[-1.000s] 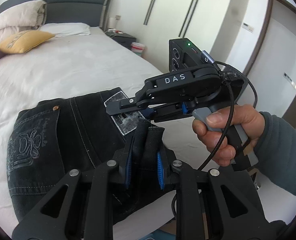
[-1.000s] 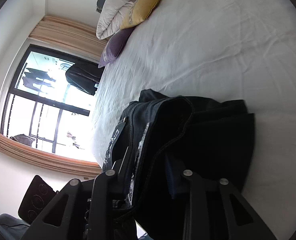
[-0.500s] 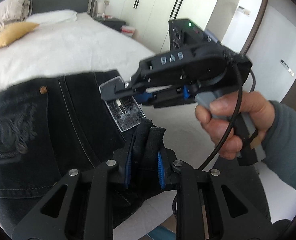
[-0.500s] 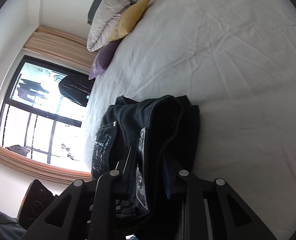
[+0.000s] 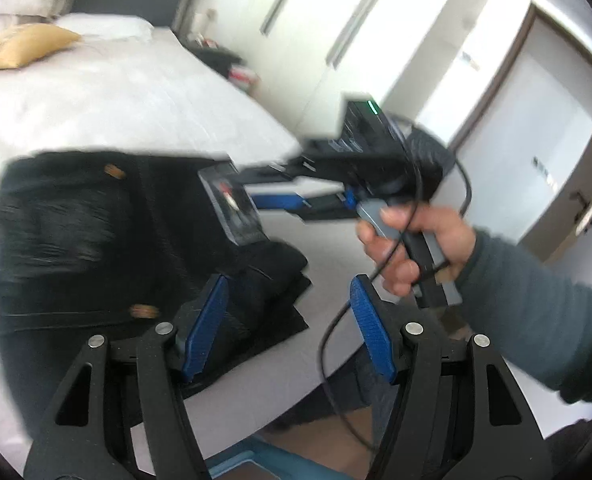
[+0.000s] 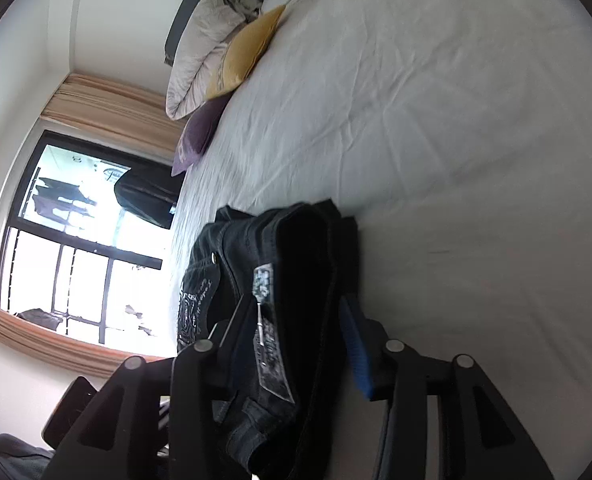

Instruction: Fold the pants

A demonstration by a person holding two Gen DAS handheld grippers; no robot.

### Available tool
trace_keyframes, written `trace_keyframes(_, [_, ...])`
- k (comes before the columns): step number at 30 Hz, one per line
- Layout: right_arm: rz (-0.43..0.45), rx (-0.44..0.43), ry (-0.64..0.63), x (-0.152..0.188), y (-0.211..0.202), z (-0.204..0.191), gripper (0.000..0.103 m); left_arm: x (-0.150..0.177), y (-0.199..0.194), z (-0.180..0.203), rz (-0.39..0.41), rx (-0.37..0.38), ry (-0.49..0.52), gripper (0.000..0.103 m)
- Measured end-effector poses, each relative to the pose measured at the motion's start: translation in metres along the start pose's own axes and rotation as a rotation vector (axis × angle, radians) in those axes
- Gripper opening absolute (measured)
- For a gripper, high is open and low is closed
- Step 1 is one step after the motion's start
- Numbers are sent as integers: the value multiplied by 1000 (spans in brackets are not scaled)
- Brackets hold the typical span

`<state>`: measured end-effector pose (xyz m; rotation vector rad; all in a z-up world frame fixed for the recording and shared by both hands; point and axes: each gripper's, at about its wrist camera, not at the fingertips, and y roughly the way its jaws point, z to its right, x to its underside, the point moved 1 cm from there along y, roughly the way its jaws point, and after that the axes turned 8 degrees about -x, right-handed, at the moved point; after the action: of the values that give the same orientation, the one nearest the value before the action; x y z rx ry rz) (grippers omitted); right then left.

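**Both grippers let go of the folded pants**

We see the dark pants [image 5: 108, 240] lying as a folded bundle at the near edge of the bed [image 5: 116, 104], waistband patch up. A second ago our left gripper [image 5: 288, 328] was pinched on a thick fold of the cloth; now its jaws are opening, blue pads standing wide, and the fold has dropped onto the bed. It lies just beyond the left pad, and nothing is pressed between the pads.

Our right gripper [image 6: 296, 340] is opening as well. The pants' edge lies between its fingers in its own view, but the right pad stands clear of the cloth; whether the left finger touches, we cannot tell.

We judge this fold as laid down, so the bundle now needs only checking or smoothing.

Both grippers point down at a slant toward the bed edge. The hand [image 5: 411, 248] on the right gripper's handle sits to the right of the pants, off the mattress side, sleeve trailing toward us.
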<state>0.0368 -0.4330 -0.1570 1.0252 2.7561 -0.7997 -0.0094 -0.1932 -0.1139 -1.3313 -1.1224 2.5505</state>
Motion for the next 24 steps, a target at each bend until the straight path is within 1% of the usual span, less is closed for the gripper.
trace_keyframes(1, [16,-29,-1,0,-6,-7,47,-5,-13,-10,30,-13,-21,64])
trace_keyframes(4, [43,-111,-24,4,-10,-33,48,-18,-30,-41,86,-39,-73,67])
trace_keyframes(6, [37,-186,-37,13,-1,-51,48,-28,-29,-59,94,-62,-119,67])
trace_keyframes(7, [22,-225,-42,20,8,-58,50,-29,-28,-69,91,-56,-142,67])
trace_keyframes(8, [6,-245,-43,27,16,-62,54,-27,-23,-77,84,-49,-165,67])
trace_keyframes(10, [-34,-243,-33,41,34,-59,54,-32,-14,-90,52,-71,-171,67])
trace_keyframes(12, [-61,-215,12,54,47,-42,54,-16,2,-96,-5,-86,-177,67])
trace_keyframes(13, [-62,-199,26,58,49,-34,53,-8,8,-98,-21,-95,-182,67])
trace_keyframes(14, [-50,-180,35,63,48,-24,49,0,11,-100,-29,-102,-186,67])
trace_keyframes(16, [-19,-191,65,65,39,-9,38,8,15,-102,-22,-107,-186,67])
trace_keyframes(19, [34,-220,98,67,17,7,37,9,14,-101,-21,-110,-176,67])
trace_keyframes(21, [46,-202,84,69,3,8,39,10,10,-101,-25,-114,-162,67])
trace_keyframes(22, [58,-200,79,67,-4,7,42,7,7,-101,-17,-121,-160,67])
trace_keyframes(24, [106,-194,65,61,-18,-2,52,5,-6,-100,17,-134,-144,67])
